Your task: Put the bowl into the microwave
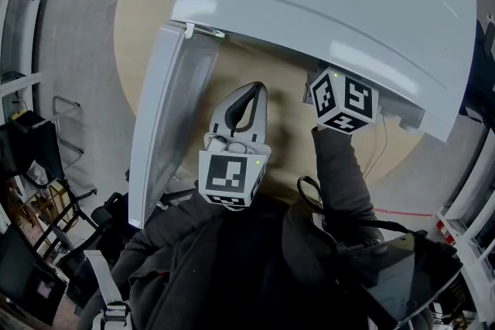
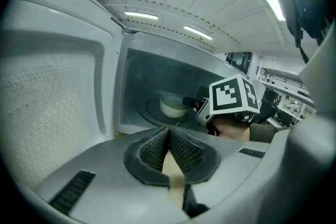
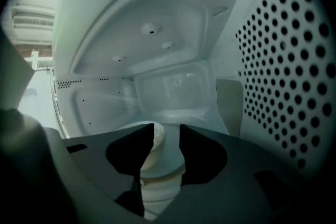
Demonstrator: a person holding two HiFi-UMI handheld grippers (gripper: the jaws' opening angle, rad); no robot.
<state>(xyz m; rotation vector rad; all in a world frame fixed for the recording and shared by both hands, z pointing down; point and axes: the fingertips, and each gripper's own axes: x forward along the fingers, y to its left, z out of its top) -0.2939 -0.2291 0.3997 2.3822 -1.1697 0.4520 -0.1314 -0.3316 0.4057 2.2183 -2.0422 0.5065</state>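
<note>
Smooth cream bowl (image 2: 172, 107) inside boxy white microwave (image 1: 332, 4), right gripper (image 3: 167, 128) jaws spread, bowl between them ungripped, left gripper (image 2: 169, 132) ribbed pads pinched together, empty

No word, brand or number can be read anywhere. The only print is black-and-white square code patterns: on the marker cube (image 1: 230, 178) of the left gripper (image 1: 250, 95) near six o'clock in the head view, and on the right gripper (image 3: 167, 136)'s cube near two o'clock.

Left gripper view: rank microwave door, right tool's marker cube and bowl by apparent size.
1. Microwave door, fills the left side.
2. Marker cube.
3. Bowl, smallest.
The marker cube is nearer the camera than the bowl, so this is apparent size only.
</note>
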